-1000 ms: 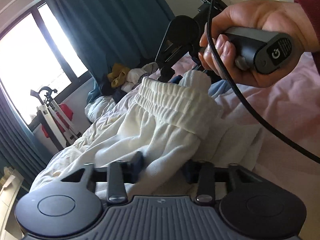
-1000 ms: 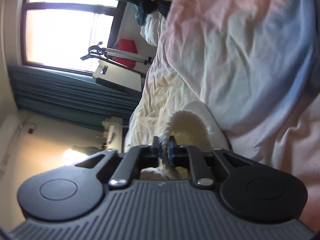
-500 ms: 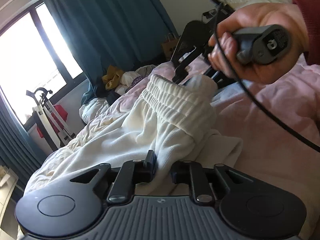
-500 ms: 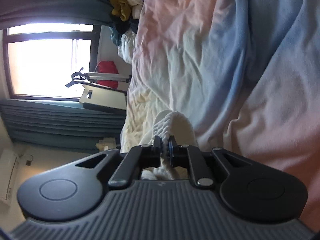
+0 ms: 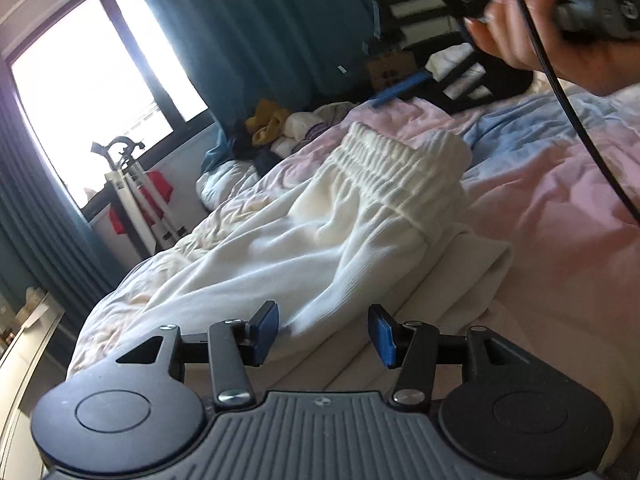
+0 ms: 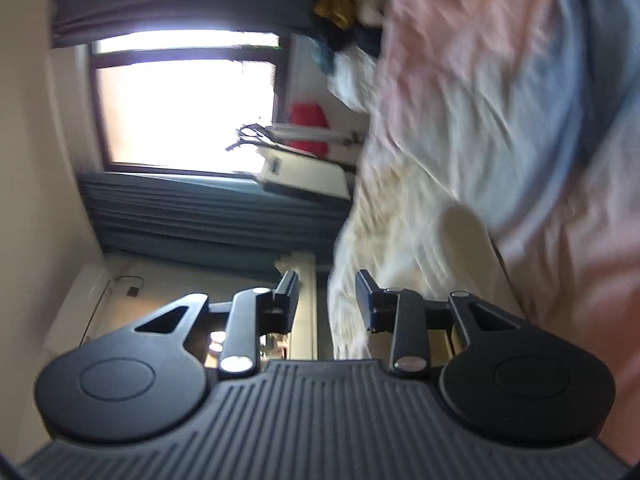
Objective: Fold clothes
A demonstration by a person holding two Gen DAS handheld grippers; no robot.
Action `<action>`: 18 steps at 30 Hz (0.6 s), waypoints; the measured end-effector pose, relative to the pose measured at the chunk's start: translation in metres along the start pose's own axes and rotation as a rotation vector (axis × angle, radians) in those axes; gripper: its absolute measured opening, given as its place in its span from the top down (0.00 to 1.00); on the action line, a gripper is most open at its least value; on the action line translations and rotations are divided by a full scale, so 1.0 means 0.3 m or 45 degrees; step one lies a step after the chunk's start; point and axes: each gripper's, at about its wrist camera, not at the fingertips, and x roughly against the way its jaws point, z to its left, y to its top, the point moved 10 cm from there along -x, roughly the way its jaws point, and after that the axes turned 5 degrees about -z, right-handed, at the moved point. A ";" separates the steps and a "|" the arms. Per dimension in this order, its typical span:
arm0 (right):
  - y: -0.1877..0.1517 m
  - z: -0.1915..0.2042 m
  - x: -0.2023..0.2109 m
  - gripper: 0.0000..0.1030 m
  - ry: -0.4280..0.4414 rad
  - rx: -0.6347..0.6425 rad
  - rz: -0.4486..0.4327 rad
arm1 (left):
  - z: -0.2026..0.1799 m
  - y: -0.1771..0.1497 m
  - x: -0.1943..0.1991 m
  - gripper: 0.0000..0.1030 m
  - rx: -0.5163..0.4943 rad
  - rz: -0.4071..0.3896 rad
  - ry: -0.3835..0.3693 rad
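Note:
Cream trousers [image 5: 320, 236] with a gathered elastic waistband [image 5: 384, 164] lie folded over on the pink and blue bed cover. My left gripper [image 5: 323, 334] hovers at their near edge; its jaws are opening, the blue pads are apart and off the cloth, though a fold of it lies between them. In the blurred, sideways right wrist view my right gripper [image 6: 326, 298] is also opening, with nothing pinched, and the cream cloth [image 6: 420, 256] lies just beyond it. A person's hand [image 5: 560, 40] carries that right gripper [image 5: 404, 32] at the top right, lifted off the waistband.
A heap of mixed clothes [image 5: 276, 132] sits at the bed's far end by teal curtains [image 5: 256, 28]. A white folded rack [image 5: 136, 200] stands below the bright window [image 5: 88, 92]. A black cable [image 5: 580, 128] hangs from the hand across the bed cover [image 5: 560, 184].
Both grippers let go of the cream trousers and opened. The right gripper rose away from the waistband, which dropped onto the bed. The left gripper drew back a little.

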 end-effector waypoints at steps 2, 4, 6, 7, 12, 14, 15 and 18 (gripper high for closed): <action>-0.031 -0.029 -0.002 0.66 -0.053 -0.034 0.035 | 0.010 -0.004 0.000 0.48 -0.004 0.009 0.024; -0.060 -0.053 -0.007 0.66 -0.098 -0.063 0.071 | 0.013 -0.003 -0.008 0.48 0.006 0.015 0.030; -0.084 -0.060 -0.024 0.66 -0.109 -0.062 0.110 | 0.015 -0.004 -0.017 0.48 0.005 0.015 0.033; -0.093 -0.059 -0.039 0.66 -0.115 -0.043 0.124 | 0.017 -0.005 -0.020 0.47 0.002 0.014 0.034; -0.111 -0.074 -0.136 0.66 -0.197 0.044 0.148 | 0.026 -0.005 -0.030 0.45 0.007 -0.003 0.041; -0.091 -0.069 -0.175 0.83 -0.224 0.107 0.125 | 0.024 -0.005 -0.037 0.43 -0.011 -0.016 0.046; -0.082 -0.063 -0.186 0.84 -0.231 0.128 0.115 | 0.023 -0.004 -0.040 0.42 -0.014 -0.021 0.042; -0.058 0.004 -0.204 0.89 -0.146 0.187 0.069 | 0.023 -0.001 -0.040 0.40 -0.005 -0.038 0.032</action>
